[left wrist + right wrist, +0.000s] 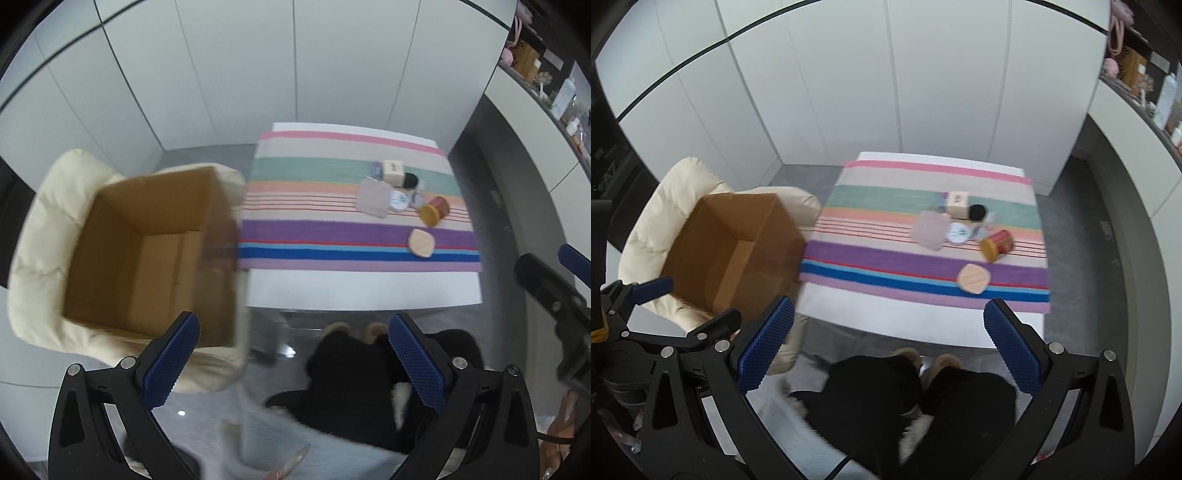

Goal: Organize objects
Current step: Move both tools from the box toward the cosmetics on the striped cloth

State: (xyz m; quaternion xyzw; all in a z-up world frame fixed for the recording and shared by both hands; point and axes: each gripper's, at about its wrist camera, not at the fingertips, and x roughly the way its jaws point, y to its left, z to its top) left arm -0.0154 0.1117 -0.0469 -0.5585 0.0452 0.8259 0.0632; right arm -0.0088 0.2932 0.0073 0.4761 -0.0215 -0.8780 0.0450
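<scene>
While both claws hang wide open and empty above the person's lap, the small objects (964,230) cluster ahead-right on the striped worktop (923,325), nearer the right claw (890,347), cardboard box (738,251) left.

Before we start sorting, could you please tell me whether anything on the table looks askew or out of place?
The red cylindrical canister with a yellow lid lies tipped on its side on the striped cloth, lid toward the camera, so it could roll. The other small items sit clustered beside it; nothing looks spilled.
</scene>
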